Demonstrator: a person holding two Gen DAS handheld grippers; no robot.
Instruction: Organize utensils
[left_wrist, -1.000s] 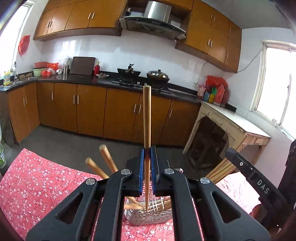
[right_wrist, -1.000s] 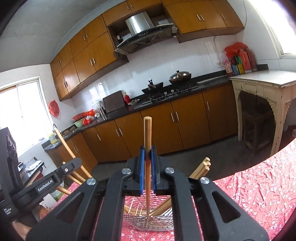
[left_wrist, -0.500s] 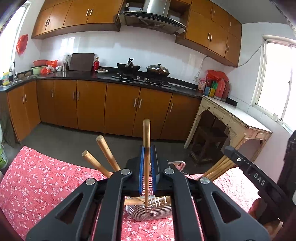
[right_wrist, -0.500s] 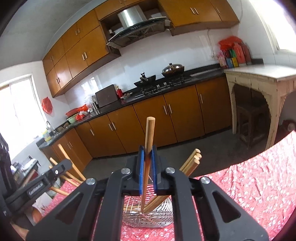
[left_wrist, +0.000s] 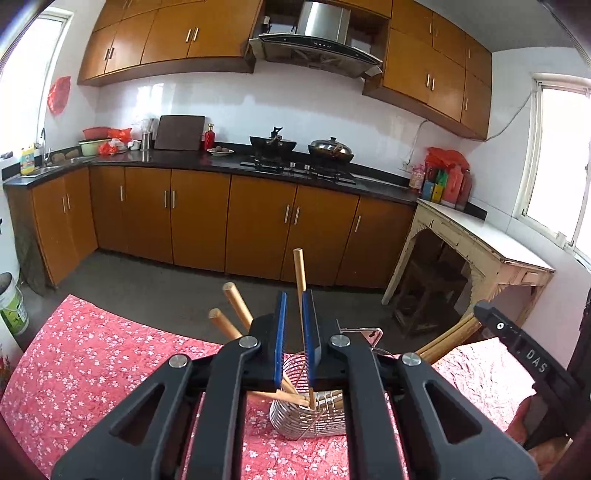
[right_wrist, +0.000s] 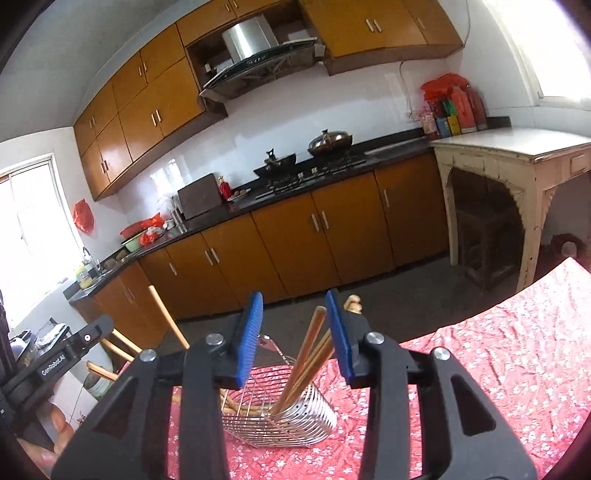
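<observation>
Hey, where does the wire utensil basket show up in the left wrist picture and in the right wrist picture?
Left wrist view: the wire utensil basket sits low, just right of centre, below the left gripper, on the red floral cloth.
Right wrist view: the basket sits low, near centre, below the right gripper, holding chopsticks.
Shared landmark: the range hood over the stove.
</observation>
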